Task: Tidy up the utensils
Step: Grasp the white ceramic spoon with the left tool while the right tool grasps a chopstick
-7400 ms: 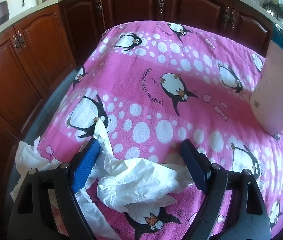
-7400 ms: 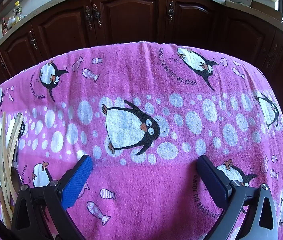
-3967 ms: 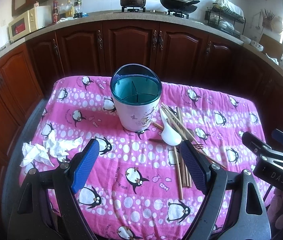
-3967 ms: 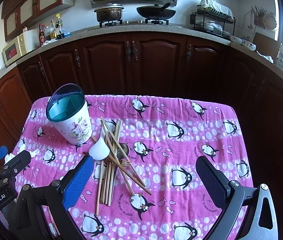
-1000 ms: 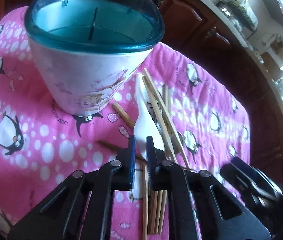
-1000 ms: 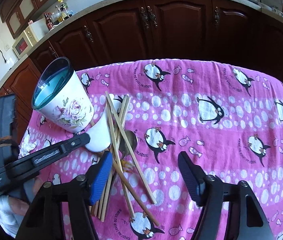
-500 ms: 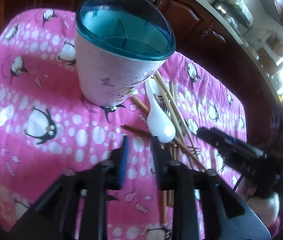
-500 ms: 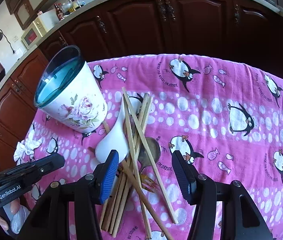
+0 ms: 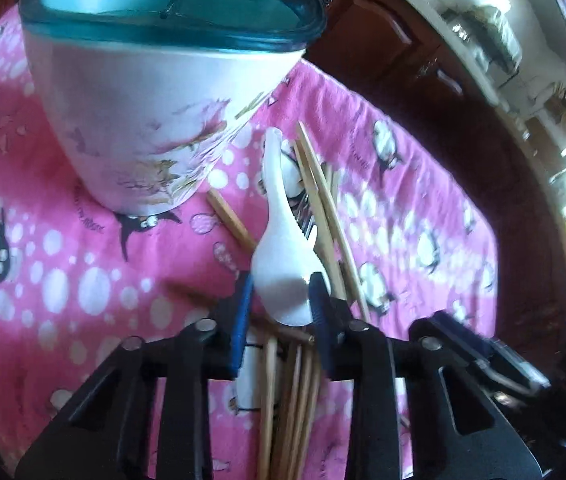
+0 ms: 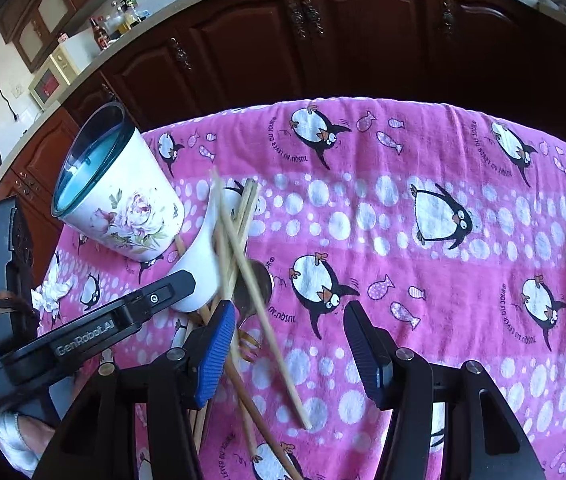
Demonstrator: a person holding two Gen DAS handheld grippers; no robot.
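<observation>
A white ceramic spoon (image 9: pixel 281 248) lies bowl-toward-me on a pile of wooden chopsticks (image 9: pixel 323 208). My left gripper (image 9: pixel 279 304) has its blue pads on either side of the spoon's bowl and is shut on it. The white floral utensil holder (image 9: pixel 147 120) with a teal divided rim stands just behind. In the right wrist view the holder (image 10: pixel 123 208), the spoon (image 10: pixel 201 264) and the chopsticks (image 10: pixel 251 280) lie left of centre. My right gripper (image 10: pixel 287 340) is open and empty, its left pad next to the chopsticks. A metal spoon (image 10: pixel 259 280) and a fork lie under the pile.
The table is covered by a pink penguin cloth (image 10: pixel 423 240). Crumpled white tissue (image 10: pixel 53 286) lies at the cloth's left edge. Dark wooden cabinets (image 10: pixel 323 40) stand close behind the table.
My left gripper has moved forward and down onto the white spoon and closed on its bowl. My right gripper has moved closer to the chopstick pile and stays open.
</observation>
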